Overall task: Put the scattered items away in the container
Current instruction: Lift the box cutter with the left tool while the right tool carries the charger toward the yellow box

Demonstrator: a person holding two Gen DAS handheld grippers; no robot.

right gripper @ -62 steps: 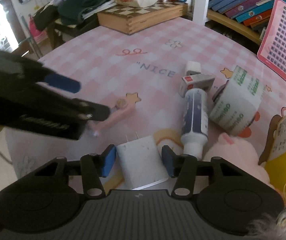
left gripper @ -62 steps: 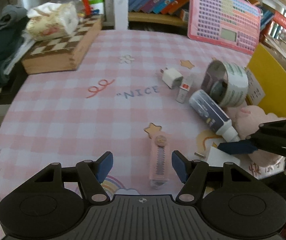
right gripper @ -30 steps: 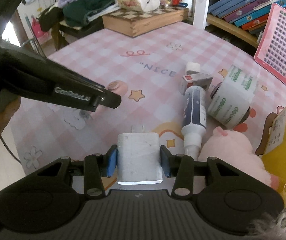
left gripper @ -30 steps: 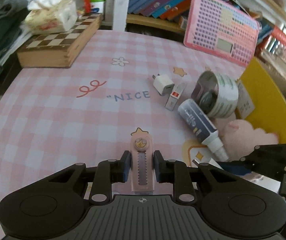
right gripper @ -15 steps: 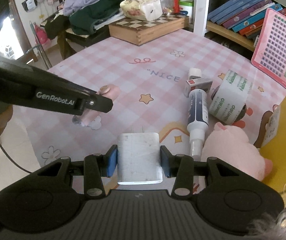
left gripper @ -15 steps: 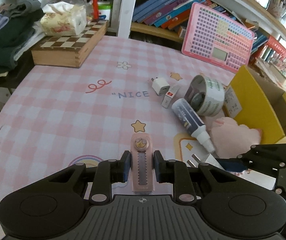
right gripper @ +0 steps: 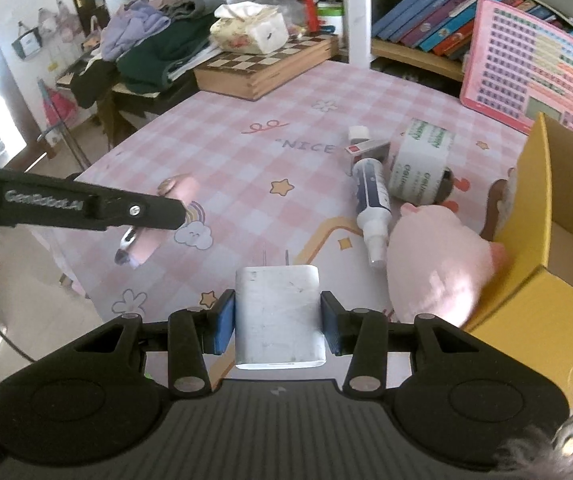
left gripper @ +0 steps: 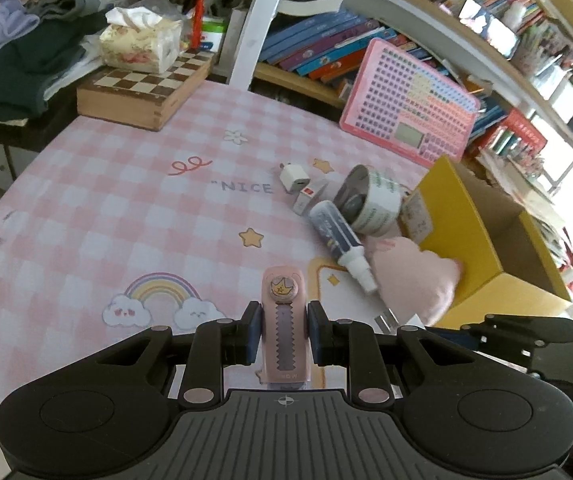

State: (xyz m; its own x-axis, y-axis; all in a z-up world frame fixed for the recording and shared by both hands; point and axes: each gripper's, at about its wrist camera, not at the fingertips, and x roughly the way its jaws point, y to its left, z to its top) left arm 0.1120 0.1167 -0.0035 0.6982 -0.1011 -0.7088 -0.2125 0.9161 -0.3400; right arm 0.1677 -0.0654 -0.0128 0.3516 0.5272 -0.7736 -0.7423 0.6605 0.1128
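While lifted | left gripper clamps pink cutter | right gripper clamps white charger

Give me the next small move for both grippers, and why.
Probably carry both across over the open yellow box and release there. The left gripper is shut on the pink utility knife and the right gripper on the white charger; both items look lifted off the table, and the box sits open at the right.

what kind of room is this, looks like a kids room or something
Probably a child's bedroom or study corner at home: a pink cartoon-print table cover, shelves of children's books, a pink learning tablet, and a pile of clothes beside the table.
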